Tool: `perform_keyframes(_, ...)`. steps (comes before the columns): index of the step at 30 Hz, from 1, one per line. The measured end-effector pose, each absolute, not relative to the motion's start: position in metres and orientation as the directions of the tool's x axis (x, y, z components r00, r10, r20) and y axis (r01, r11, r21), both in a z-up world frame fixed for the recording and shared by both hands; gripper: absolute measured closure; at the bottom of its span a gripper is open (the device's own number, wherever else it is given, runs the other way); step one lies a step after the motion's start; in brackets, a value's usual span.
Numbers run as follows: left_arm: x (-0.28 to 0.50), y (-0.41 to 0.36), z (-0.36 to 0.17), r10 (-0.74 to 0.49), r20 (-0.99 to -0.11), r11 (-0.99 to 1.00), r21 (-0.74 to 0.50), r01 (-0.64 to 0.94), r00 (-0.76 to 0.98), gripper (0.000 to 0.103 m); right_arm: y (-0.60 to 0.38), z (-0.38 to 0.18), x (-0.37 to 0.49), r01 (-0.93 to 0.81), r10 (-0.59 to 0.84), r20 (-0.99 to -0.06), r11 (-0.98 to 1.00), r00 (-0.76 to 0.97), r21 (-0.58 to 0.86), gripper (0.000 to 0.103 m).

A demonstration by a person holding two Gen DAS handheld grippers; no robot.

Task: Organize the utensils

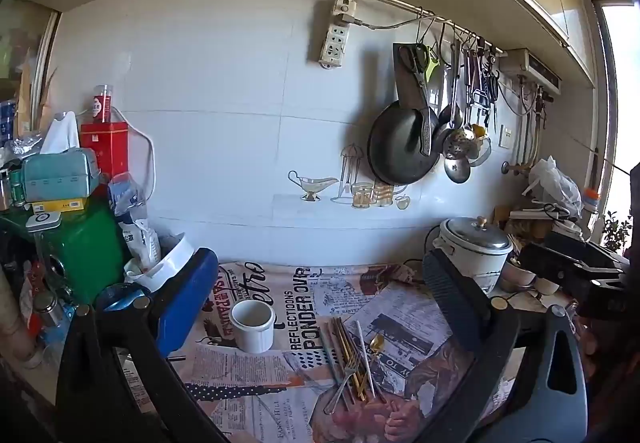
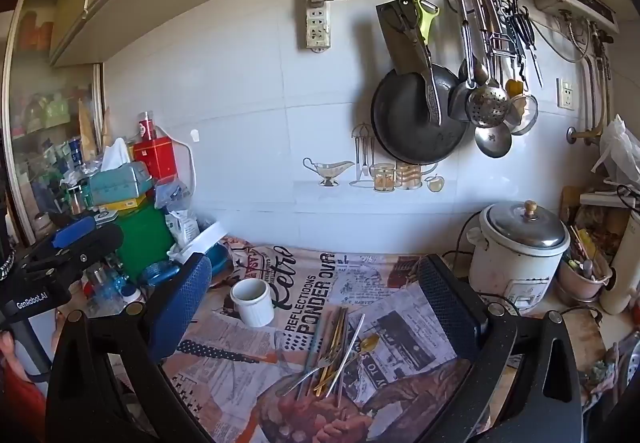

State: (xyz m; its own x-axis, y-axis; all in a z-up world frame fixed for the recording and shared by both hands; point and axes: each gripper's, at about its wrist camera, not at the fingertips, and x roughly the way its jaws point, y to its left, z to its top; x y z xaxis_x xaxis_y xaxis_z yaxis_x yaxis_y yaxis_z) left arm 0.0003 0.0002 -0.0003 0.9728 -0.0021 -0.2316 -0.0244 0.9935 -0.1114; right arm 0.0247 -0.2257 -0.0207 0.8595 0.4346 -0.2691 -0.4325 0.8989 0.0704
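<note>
A loose pile of utensils [image 1: 352,359] lies on the newspaper-print tablecloth [image 1: 248,371]: a silver fork, gold and green chopsticks, a gold spoon. A white ribbed cup [image 1: 253,325] stands upright and empty to their left. My left gripper [image 1: 320,303] is open and empty, held above and in front of both. In the right wrist view the same utensils [image 2: 336,355] and cup [image 2: 253,301] lie between the fingers of my right gripper [image 2: 320,299], which is also open and empty above the table.
A white rice cooker [image 2: 516,255] stands at the right. Cluttered boxes, a green tin [image 1: 92,255] and bags fill the left. A black pan [image 2: 416,115], ladles and knives hang on the tiled wall. A pink pot with tools [image 2: 584,275] sits at the far right.
</note>
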Motion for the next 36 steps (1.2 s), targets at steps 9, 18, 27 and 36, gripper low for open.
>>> perform_keyframes(9,-0.001,0.001,-0.01,-0.005,-0.242,0.993,-0.117,-0.024,0.97,0.0,-0.22,-0.025,0.024,-0.425,0.424,-0.28,0.903,0.861,0.059,0.0)
perform_keyframes(18,0.004,0.005,-0.009,-0.005,-0.262,0.991,-0.128,-0.03,0.965,0.0,-0.22,-0.025,0.024,-0.431,0.43,-0.283,0.9,0.857,0.063,0.0)
perform_keyframes(27,0.007,0.008,-0.01,-0.011,-0.27,0.99,-0.136,-0.027,0.963,0.0,-0.22,-0.025,0.025,-0.431,0.431,-0.282,0.9,0.857,0.065,0.0)
perform_keyframes(36,0.007,0.008,-0.009,-0.019,-0.269,0.99,-0.138,-0.019,0.963,0.0,-0.221,-0.025,0.025,-0.427,0.428,-0.279,0.902,0.86,0.069,0.0)
